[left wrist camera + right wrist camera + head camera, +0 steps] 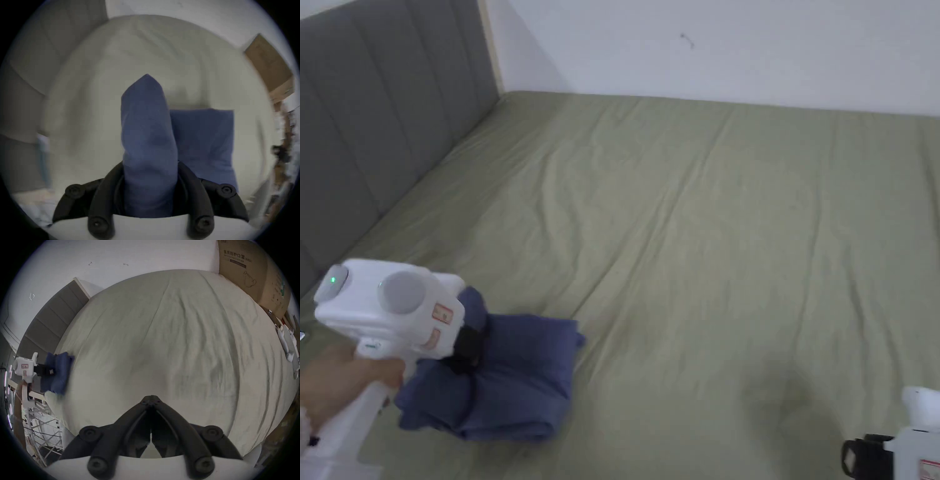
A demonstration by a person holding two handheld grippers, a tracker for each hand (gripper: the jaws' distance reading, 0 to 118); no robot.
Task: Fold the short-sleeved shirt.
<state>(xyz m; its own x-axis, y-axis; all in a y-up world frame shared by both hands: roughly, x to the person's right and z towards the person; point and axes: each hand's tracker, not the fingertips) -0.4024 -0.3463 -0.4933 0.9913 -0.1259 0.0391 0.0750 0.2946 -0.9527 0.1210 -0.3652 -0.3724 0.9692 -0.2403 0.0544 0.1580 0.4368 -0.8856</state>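
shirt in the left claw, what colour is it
Plain dark blue shirt, no pattern; the head view shows it best.

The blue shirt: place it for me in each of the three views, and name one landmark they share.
Head view: the blue shirt lies folded at lower left on the bed, under the left gripper.
Left gripper view: centre, a fold of it stands up between that gripper's jaws, the rest lying right of it.
Right gripper view: far left, at the bed's edge.
Shared landmark: the grey headboard, left of the shirt in all three.
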